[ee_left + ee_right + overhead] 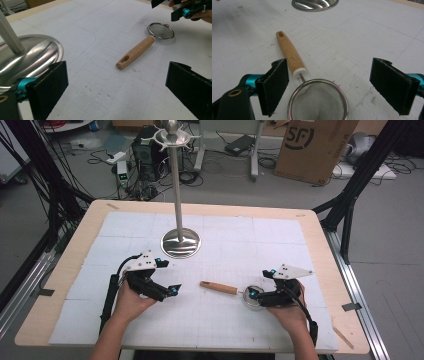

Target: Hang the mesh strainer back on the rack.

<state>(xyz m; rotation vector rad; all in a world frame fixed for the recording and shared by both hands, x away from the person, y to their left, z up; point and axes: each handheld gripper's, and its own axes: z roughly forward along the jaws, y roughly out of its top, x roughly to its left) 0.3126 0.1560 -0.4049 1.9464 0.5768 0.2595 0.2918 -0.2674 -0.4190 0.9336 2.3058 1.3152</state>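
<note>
table stock — one strainer, one stand, my two tongs

item one: a small mesh strainer (239,293) with a wooden handle (136,52), lying flat on the white gridded mat (225,240). taken from the steel stand (180,242), it sits on my side of the round base and off to my right, well apart from it. its handle end, with the slot in it, points back toward the stand's side of the mat; the mesh bowl (319,100) lies at the far end from the stand.

item two: the stand itself — a wide polished foot, a thin upright pole, a small ring fitting at the top.

item three: my right gripper (338,87), jaws spread wide, hanging just over the mesh bowl with the rim between them; neither jaw touches it that i can see.

item four: my left gripper (172,289), jaws also spread and holding nothing, just on my side of the stand's foot, aimed at the handle from a way off.
</note>
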